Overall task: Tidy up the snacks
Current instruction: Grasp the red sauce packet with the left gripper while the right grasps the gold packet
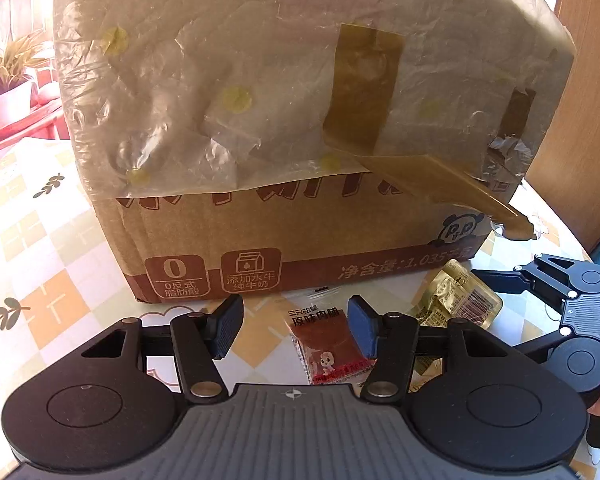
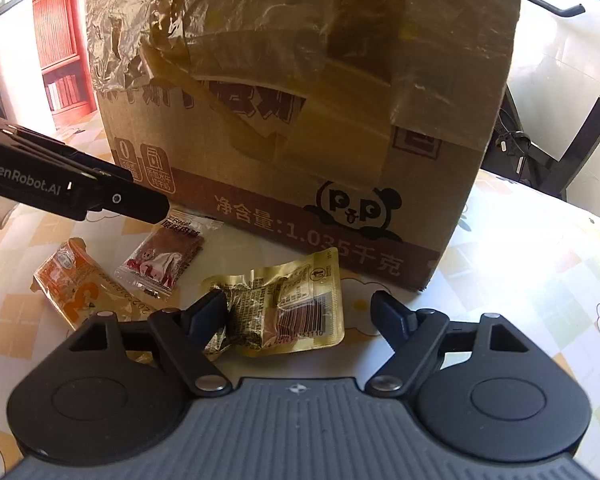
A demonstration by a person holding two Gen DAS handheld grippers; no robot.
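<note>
Hovering low over the bench (image 2: 520, 264), both grippers face the taped cardboard box (image 1: 300, 232), which stands at the back and is likely the place the snacks are meant to go. The snacks lie flat on the patterned cloth just in front of the box, which puts them within easy reach of either tool.

The left gripper (image 1: 296, 326) has its jaws spread wide and empty, and the red jerky packet (image 1: 328, 344) shows between them in the left wrist view; the pads appear to stand above the packet, not on it, so this looks like an approach lined up for a pinch. The right gripper (image 2: 300, 316) likewise has its jaws wide apart and holds nothing, with the gold foil packet (image 2: 284, 308) lying between and below its fingers. An orange packet (image 2: 72, 284) rests to the left of the red one, apart from both tools.

Each tool seems matched to the packet nearest it, so the two do not cross. The flat, slippery wrappers will probably need the jaws brought down to an edge before closing.
</note>
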